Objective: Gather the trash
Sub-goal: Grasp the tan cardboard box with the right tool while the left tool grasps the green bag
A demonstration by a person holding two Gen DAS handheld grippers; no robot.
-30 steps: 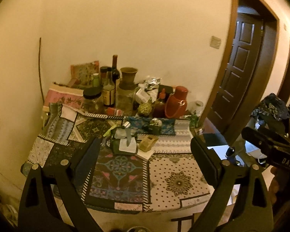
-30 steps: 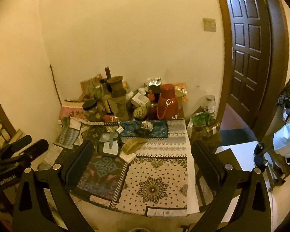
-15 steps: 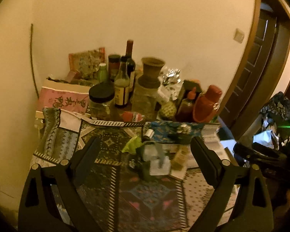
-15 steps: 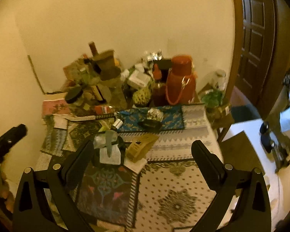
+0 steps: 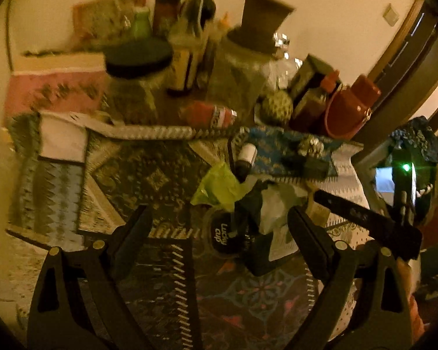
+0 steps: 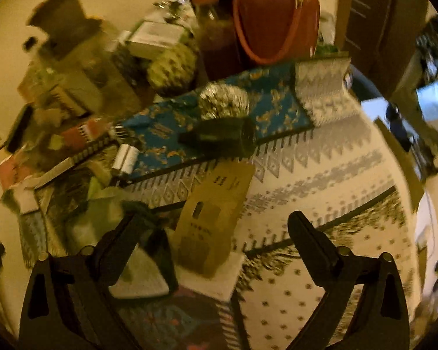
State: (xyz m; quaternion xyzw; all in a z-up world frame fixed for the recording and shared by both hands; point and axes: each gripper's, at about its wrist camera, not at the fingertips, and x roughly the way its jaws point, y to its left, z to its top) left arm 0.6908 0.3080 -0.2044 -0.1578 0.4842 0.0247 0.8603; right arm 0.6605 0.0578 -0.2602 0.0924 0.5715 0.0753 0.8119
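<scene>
A table under patterned cloths [image 5: 149,175] holds a litter pile. My left gripper [image 5: 219,227] is open just above a dark cup [image 5: 224,236] stuffed with white paper [image 5: 277,204], with a yellow-green wrapper [image 5: 219,186] behind it. My right gripper [image 6: 216,227] is open over a flat tan cardboard box [image 6: 213,218]. Beyond it lie a dark tube [image 6: 222,137], a foil ball [image 6: 222,99] and a small white-capped vial [image 6: 127,157]. The right gripper also shows at the right of the left wrist view [image 5: 365,218].
Bottles and jars [image 5: 189,43], a brown vase [image 5: 260,23], a red jug [image 6: 274,14], a red can [image 5: 210,113] and boxes crowd the table's back by the wall. A dark door [image 6: 373,14] stands right. The table edge [image 6: 400,175] drops off at right.
Both grippers have moved forward and down toward the litter at the table's middle; the objects now appear much larger. Both stay open and empty.
</scene>
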